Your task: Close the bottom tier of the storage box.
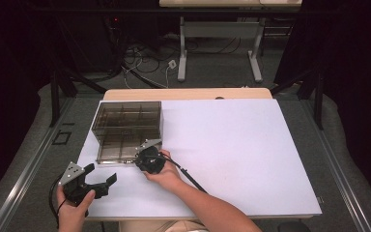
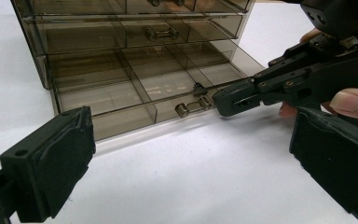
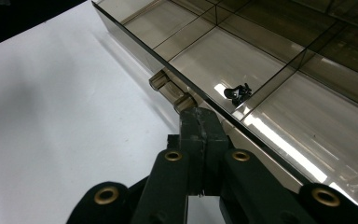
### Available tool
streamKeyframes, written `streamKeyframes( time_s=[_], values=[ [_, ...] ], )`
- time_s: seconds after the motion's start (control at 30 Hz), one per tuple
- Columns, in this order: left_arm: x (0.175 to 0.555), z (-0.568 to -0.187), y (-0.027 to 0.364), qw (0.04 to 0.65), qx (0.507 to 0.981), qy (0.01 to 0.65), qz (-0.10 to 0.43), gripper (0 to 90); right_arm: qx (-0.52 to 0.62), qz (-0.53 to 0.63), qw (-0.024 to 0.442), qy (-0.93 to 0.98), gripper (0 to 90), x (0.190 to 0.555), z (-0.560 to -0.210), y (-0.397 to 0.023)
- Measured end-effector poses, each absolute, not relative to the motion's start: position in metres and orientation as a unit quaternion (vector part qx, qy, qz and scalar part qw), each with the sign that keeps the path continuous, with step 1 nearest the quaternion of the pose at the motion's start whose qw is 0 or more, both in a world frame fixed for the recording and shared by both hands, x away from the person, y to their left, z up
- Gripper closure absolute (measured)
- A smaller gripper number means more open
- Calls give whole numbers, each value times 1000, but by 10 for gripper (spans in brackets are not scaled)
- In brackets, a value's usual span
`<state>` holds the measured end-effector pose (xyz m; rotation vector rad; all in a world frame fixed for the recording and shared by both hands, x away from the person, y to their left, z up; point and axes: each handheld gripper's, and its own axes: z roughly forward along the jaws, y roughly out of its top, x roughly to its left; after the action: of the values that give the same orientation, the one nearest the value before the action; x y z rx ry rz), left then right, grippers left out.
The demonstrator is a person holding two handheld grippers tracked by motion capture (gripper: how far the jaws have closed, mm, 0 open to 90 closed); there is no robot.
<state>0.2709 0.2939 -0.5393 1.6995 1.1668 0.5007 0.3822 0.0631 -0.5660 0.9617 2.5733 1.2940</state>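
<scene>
A smoky see-through drawer cabinet [image 1: 125, 118] stands at the table's left, its bottom drawer [image 2: 135, 91] pulled out. That drawer's small handle [image 2: 193, 106] [image 3: 170, 91] sits on its front wall. A tiny black part [image 3: 238, 93] [image 2: 198, 87] lies in one compartment. My right gripper [image 1: 138, 163] [image 3: 200, 122] is shut, its tip [image 2: 235, 100] right beside the handle, against the drawer front, with nothing seen between the jaws. My left gripper [image 1: 100, 173] [image 2: 191, 163] rests near the front left table edge, jaws wide open and empty, pointed at the drawer.
The white tabletop [image 1: 241, 154] spreads to the right of the cabinet. The upper drawers [image 2: 158, 32] are closed, each with its own handle. Past the table are a floor with cables [image 1: 145, 63] and another table's legs [image 1: 182, 53].
</scene>
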Motion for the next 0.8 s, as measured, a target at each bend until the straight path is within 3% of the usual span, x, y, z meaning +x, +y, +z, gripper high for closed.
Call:
streamKeyframes(
  time_s=[0.8],
  values=[
    [270, -540, 297, 486, 698, 485, 204, 4, 372, 422, 62, 824, 900, 411, -570, 54]
  ],
)
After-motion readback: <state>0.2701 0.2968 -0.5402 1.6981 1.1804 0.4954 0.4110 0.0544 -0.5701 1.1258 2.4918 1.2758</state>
